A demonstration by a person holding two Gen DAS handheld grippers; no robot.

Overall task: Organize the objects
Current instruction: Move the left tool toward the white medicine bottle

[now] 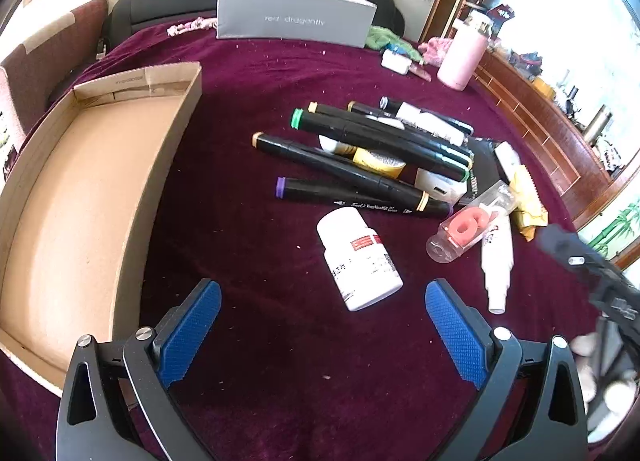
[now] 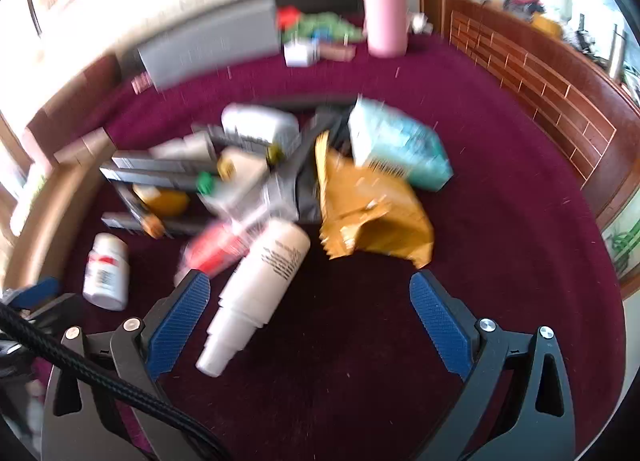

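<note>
The left gripper (image 1: 323, 293) is held above the maroon cloth (image 1: 256, 245) with its jaws spread wide and nothing between them; a white pill bottle (image 1: 359, 259) lies on its side just ahead of the blue pads. To the left, an open cardboard tray (image 1: 92, 197) is seen with its near wall alongside the gripper. Farther ahead, a heap of black markers (image 1: 360, 157) is piled over a yellow tape roll (image 1: 378, 161), with a clear tube holding a pink ring (image 1: 468, 227) and a white squeeze tube (image 1: 497, 261) at its right edge. The right gripper (image 2: 310, 297) is likewise spread apart and empty, and the white squeeze tube (image 2: 256, 293) is seen lying slantwise beside its left pad. A yellow packet (image 2: 372, 209) and a pale green pack (image 2: 396, 145) are seen beyond, blurred. A grey box (image 1: 294, 17) and a pink bottle (image 1: 462, 57) stand at the far edge.
</note>
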